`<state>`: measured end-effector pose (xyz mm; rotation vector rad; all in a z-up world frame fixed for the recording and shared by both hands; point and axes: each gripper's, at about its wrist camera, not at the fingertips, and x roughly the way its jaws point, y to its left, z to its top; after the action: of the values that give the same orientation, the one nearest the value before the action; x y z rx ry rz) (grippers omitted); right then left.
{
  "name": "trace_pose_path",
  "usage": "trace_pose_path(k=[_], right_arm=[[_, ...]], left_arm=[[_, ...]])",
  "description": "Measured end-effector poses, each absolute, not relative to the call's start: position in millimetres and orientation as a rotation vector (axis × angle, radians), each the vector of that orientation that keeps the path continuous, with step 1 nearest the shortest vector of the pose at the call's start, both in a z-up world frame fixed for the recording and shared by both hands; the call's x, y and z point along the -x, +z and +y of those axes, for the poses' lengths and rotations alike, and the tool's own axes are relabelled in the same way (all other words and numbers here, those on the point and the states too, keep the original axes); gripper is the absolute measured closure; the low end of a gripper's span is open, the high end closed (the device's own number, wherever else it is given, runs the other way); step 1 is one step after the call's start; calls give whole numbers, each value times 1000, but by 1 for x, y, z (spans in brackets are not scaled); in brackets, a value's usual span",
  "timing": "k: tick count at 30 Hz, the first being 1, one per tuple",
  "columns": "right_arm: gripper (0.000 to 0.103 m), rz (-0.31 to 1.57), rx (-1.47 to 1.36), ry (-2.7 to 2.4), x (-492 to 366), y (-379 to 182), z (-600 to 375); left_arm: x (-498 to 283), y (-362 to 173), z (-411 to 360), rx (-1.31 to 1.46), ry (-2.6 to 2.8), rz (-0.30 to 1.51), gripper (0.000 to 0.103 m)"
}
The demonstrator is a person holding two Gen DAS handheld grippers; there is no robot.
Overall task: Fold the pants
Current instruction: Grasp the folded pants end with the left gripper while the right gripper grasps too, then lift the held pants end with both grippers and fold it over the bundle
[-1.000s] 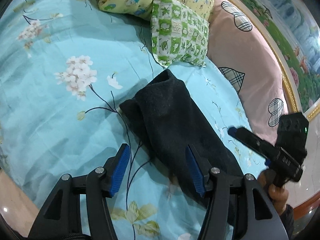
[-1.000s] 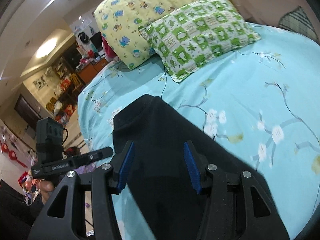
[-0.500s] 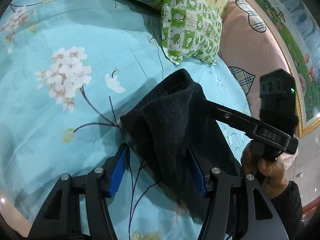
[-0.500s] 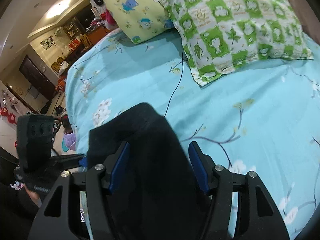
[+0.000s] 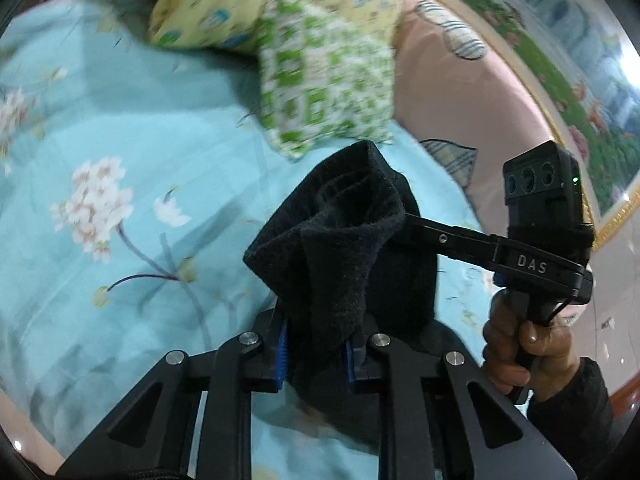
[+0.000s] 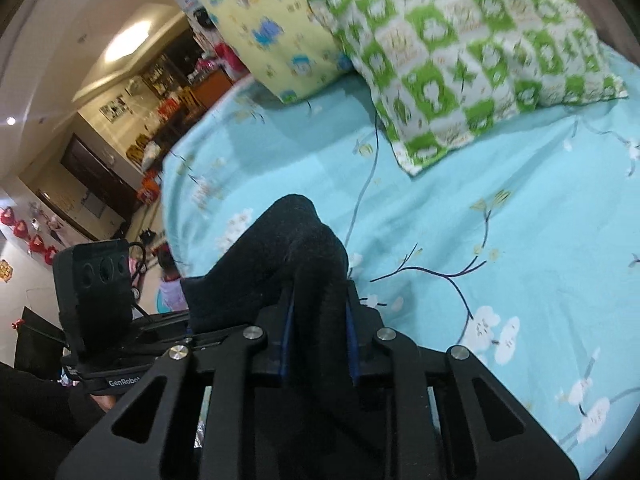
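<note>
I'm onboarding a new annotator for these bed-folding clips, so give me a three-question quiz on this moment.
1. True or false: the left gripper is shut on the black pants.
2. Which pillow lies nearest the pants in the right wrist view?
A. the yellow pillow
B. the green checked pillow
C. a red striped pillow
3. Fill in: the right gripper is shut on the ____.

Key
1. True: the cloth is pinched between its blue pads.
2. B
3. Black pants; both grippers hold the same bunched end above the blue floral sheet.
</note>
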<state>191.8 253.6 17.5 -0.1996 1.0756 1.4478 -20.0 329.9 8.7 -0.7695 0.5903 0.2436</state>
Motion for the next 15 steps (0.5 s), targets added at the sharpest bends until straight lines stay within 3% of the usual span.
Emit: trace_pose_path(k=[15], right_arm=[[81,892,-13,1425,-172,90,115]], left_arm=[[15,95,215,575,7,531,84]])
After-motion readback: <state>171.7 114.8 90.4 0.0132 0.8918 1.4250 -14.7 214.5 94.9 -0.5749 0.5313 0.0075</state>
